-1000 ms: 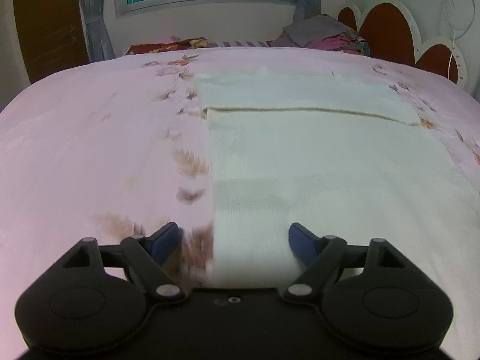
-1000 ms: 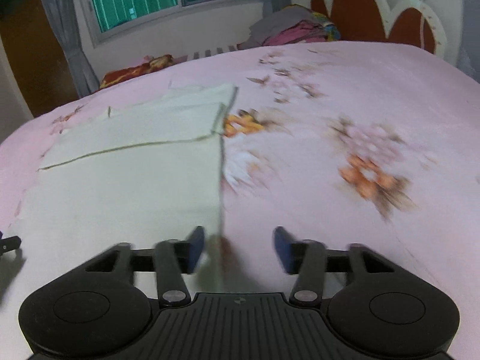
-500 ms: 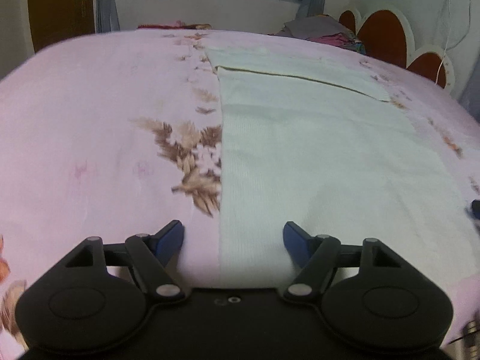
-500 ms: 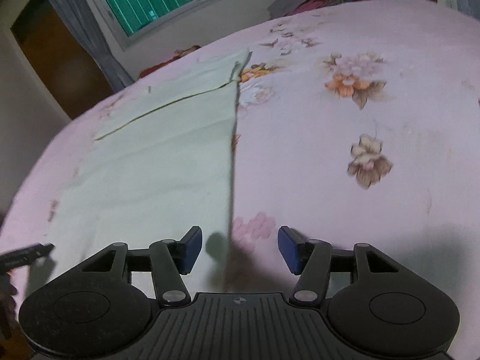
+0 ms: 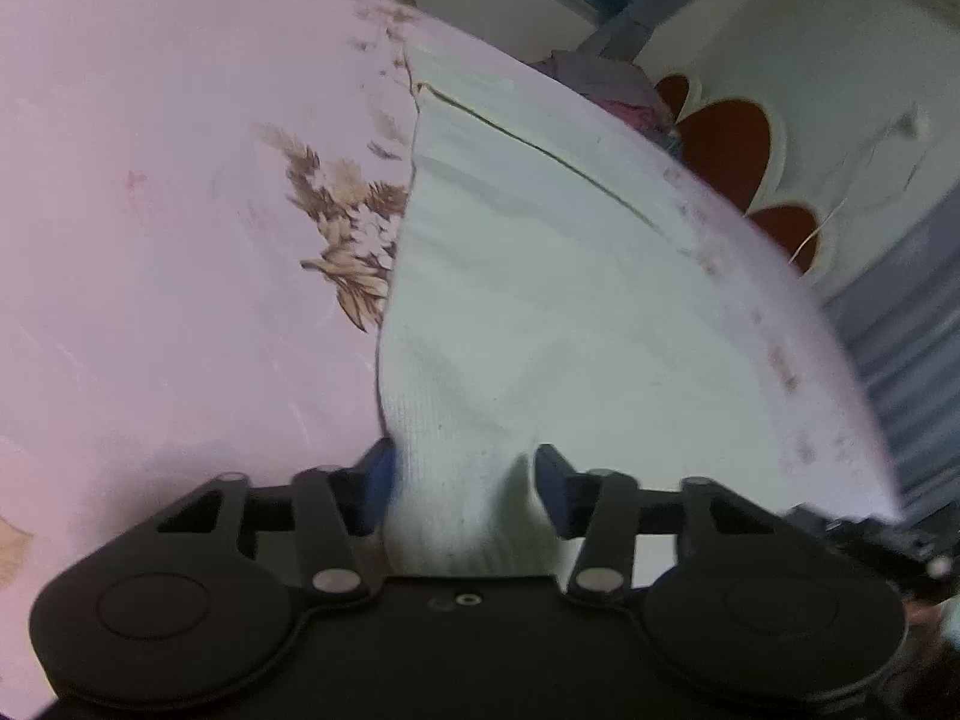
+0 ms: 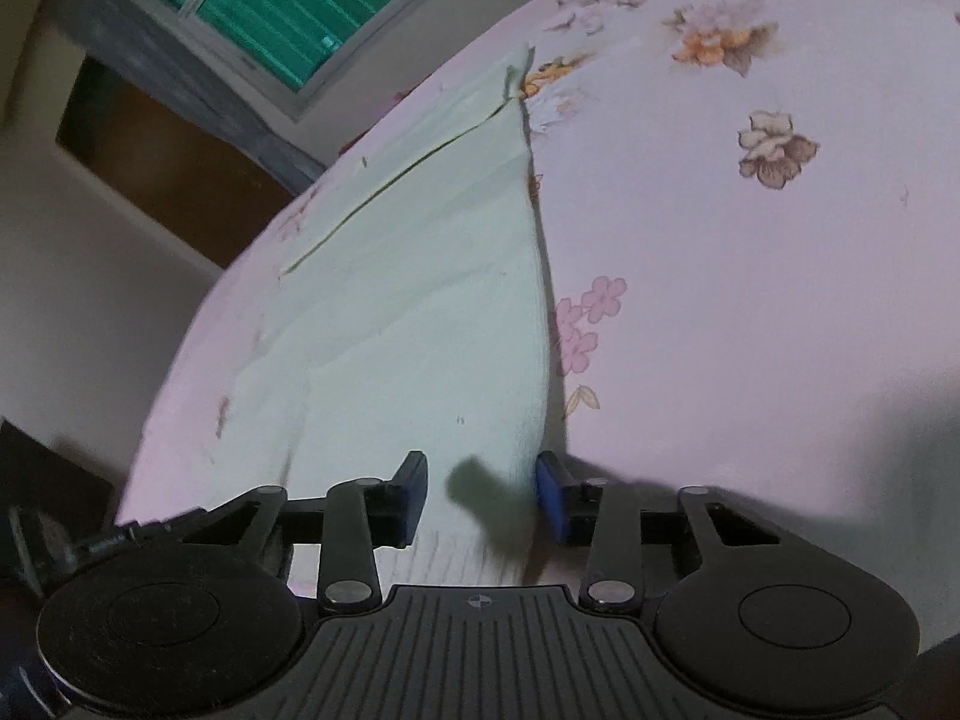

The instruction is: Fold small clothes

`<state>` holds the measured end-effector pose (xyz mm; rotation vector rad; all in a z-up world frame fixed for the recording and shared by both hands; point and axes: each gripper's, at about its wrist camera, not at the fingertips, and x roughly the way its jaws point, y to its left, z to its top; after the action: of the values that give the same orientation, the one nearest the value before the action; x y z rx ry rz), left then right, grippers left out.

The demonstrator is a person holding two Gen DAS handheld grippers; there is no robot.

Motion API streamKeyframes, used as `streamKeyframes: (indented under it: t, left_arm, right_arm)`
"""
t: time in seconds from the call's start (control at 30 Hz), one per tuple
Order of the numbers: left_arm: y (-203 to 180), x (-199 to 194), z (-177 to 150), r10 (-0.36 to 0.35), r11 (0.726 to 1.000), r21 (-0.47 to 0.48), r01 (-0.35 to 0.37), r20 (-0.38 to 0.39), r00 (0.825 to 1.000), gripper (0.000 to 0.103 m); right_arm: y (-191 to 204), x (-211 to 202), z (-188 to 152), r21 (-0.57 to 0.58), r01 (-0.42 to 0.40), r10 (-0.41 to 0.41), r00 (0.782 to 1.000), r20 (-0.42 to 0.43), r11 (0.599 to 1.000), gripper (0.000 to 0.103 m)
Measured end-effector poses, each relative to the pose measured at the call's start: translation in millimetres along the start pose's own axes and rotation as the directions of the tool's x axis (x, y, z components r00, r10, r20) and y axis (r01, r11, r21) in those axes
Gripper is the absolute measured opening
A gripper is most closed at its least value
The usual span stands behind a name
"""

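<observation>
The left claw point(image 5: 462, 483) is closing on the cloth's point(image 5: 540, 276) near left corner, and the right claw point(image 6: 483, 489) is closing on its near right corner, both half-narrowed.

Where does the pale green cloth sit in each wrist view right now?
Left wrist: the pale green cloth runs from centre to upper middle, its near left corner between the closing jaws of the left hand-held gripper.
Right wrist: the cloth fills centre-left, its near right corner between the closing jaws of the right hand-held gripper.
Shared landmark: the dark fold line across the cloth's far end.
</observation>
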<state>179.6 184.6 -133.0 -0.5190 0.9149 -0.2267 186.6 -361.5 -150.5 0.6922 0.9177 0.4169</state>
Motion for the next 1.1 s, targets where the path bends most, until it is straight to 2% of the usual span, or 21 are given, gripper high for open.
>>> streamKeyframes:
  t: [0.03, 0.1, 0.13, 0.2, 0.23, 0.27, 0.33, 0.43, 0.5, 0.57, 0.6, 0.63, 0.7, 0.73, 0.77, 0.83, 0.93, 1.1]
  left_arm:
    - [3.3, 1.0, 0.1, -0.018, 1.000, -0.023, 0.018, 0.001, 1.000, 0.043]
    - [11.5, 1.7, -1.0, -0.042, 0.997, -0.066, 0.042, 0.004, 0.999, 0.032]
    - [14.3, 1.9, -2.2, -0.048, 0.995, -0.082, 0.048, 0.005, 0.999, 0.028]
    - [18.7, 2.6, -6.0, -0.074, 0.991, -0.115, 0.073, -0.002, 0.997, 0.013]
    - [19.8, 4.9, -8.2, -0.081, 0.990, -0.120, 0.079, -0.011, 0.997, 0.011]
    - [19.6, 5.9, -10.4, -0.083, 0.990, -0.118, 0.080, -0.014, 0.996, 0.011]
    - [14.5, 7.8, -9.8, -0.072, 0.994, -0.081, 0.070, -0.021, 0.997, 0.012]
    - [-1.9, 11.2, -1.1, 0.003, 0.999, 0.041, -0.001, -0.037, 0.999, 0.007]
    - [-6.5, 4.0, 0.9, -0.020, 0.999, 0.046, 0.019, 0.005, 1.000, 0.006]
    - [-6.7, -9.1, -2.2, -0.068, 0.997, 0.026, 0.066, 0.082, 0.994, 0.006]
    - [-4.0, -12.0, -5.0, -0.072, 0.997, 0.004, 0.072, 0.105, 0.992, 0.006]
    - [0.2, -9.3, -9.4, -0.041, 0.999, -0.015, 0.042, 0.094, 0.995, 0.006]
    - [10.9, 5.1, -16.3, 0.004, 0.999, -0.032, -0.003, 0.033, 0.999, 0.006]
    - [14.0, 6.1, -18.3, -0.011, 0.998, -0.054, 0.014, 0.048, 0.999, 0.006]
    - [14.7, 6.1, -18.4, -0.022, 0.997, -0.074, 0.026, 0.058, 0.998, 0.006]
    - [10.9, 4.1, -16.0, -0.020, 0.997, -0.076, 0.025, 0.073, 0.997, 0.006]
    - [4.9, -3.4, -6.2, -0.054, 0.993, -0.102, 0.066, 0.115, 0.992, 0.006]
    - [-10.0, -20.0, 24.7, -0.115, 0.981, -0.129, 0.146, 0.222, 0.968, 0.006]
  right_arm:
    - [-2.8, 1.9, 3.3, 0.021, -0.015, 0.015, 1.000, -0.002, 1.000, 0.036]
    - [-8.2, 5.2, 7.4, 0.046, -0.043, 0.043, 0.999, -0.012, 0.998, 0.034]
    - [-11.7, 6.8, 8.6, 0.060, -0.051, 0.052, 0.998, -0.019, 0.997, 0.029]
    - [-15.9, 6.2, 10.2, 0.082, -0.053, 0.056, 0.998, -0.027, 0.995, 0.022]
    - [-17.8, 5.7, 10.0, 0.095, -0.068, 0.072, 0.997, -0.034, 0.993, 0.017]
    - [-18.4, 5.8, 8.8, 0.092, -0.077, 0.082, 0.996, -0.047, 0.993, 0.009]
    - [-16.1, 6.3, 6.4, 0.062, -0.074, 0.078, 0.995, -0.062, 0.995, 0.007]
    - [-10.7, 5.3, 9.8, 0.023, -0.041, 0.042, 0.997, -0.063, 0.999, 0.005]
    - [-3.9, 1.5, 12.7, -0.010, -0.033, 0.033, 0.999, -0.042, 0.999, 0.005]
    - [0.6, -8.9, 12.3, -0.024, -0.053, 0.053, 0.999, 0.004, 0.998, 0.005]
    - [1.6, -16.8, 13.0, -0.023, -0.081, 0.082, 0.996, 0.037, 0.996, 0.005]
    - [1.8, -23.5, 12.2, -0.032, -0.095, 0.097, 0.993, 0.063, 0.995, 0.004]
    - [-1.6, -21.4, 9.0, -0.058, -0.027, 0.030, 0.998, 0.048, 0.998, 0.004]
    - [-5.9, -8.9, 5.6, -0.064, 0.032, -0.033, 0.999, -0.009, 0.997, 0.004]
    - [-9.4, -5.2, 3.1, -0.059, 0.041, -0.042, 0.999, -0.016, 0.997, 0.004]
    - [-10.5, -9.0, 5.6, -0.020, 0.007, -0.006, 1.000, 0.016, 1.000, 0.004]
    - [-2.0, -15.5, 14.4, -0.033, -0.020, 0.022, 0.998, 0.061, 0.999, 0.004]
    - [26.3, -26.6, 47.5, -0.099, -0.066, 0.079, 0.988, 0.134, 0.993, 0.004]
